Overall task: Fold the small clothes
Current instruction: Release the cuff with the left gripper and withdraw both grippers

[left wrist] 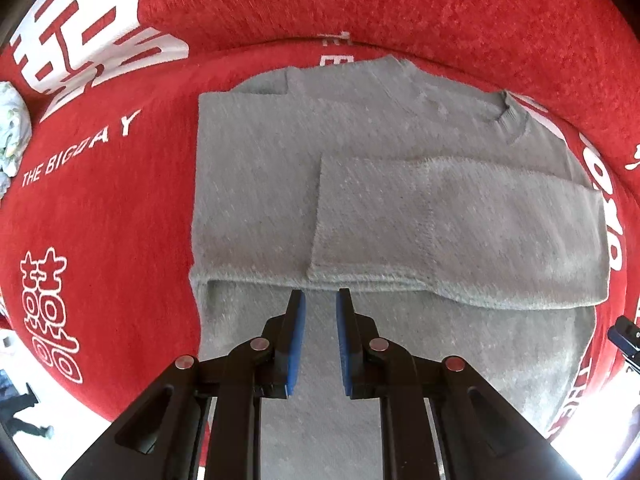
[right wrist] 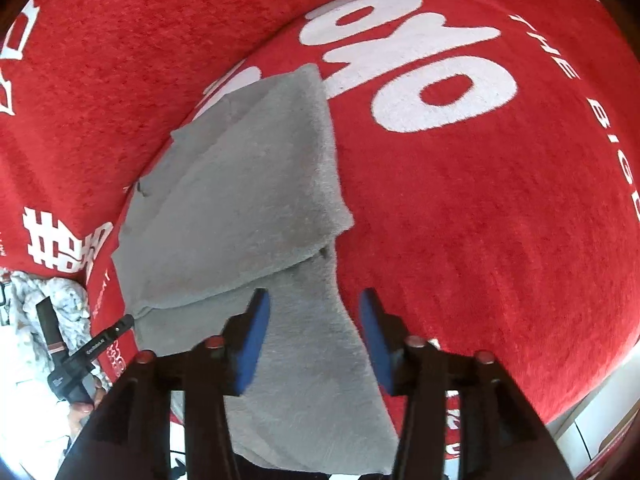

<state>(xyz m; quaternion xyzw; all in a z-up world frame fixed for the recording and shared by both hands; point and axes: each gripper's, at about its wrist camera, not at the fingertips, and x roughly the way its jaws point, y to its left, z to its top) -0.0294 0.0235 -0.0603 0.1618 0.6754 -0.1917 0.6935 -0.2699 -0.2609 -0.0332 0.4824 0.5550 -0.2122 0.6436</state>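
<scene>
A grey fuzzy sweater [left wrist: 360, 184] lies flat on a red blanket [left wrist: 120, 220]. Its collar [left wrist: 510, 118] is at the upper right and one sleeve [left wrist: 460, 232] is folded across the body. My left gripper [left wrist: 321, 300] hovers straight above the sweater's lower fold edge, its blue pads only a narrow slit apart with nothing between them. In the right wrist view my right gripper [right wrist: 314, 300] stands open above the sweater [right wrist: 248, 200]. A flap of grey fabric runs beneath the gap, and neither pad presses on it.
The red blanket [right wrist: 480, 240] carries large white lettering and rises into a ridge behind the sweater. A pale crumpled cloth [left wrist: 12, 128] lies at the left edge, also seen as a cloth heap [right wrist: 36, 300]. A black hand-held tool part [right wrist: 92, 348] shows at the lower left.
</scene>
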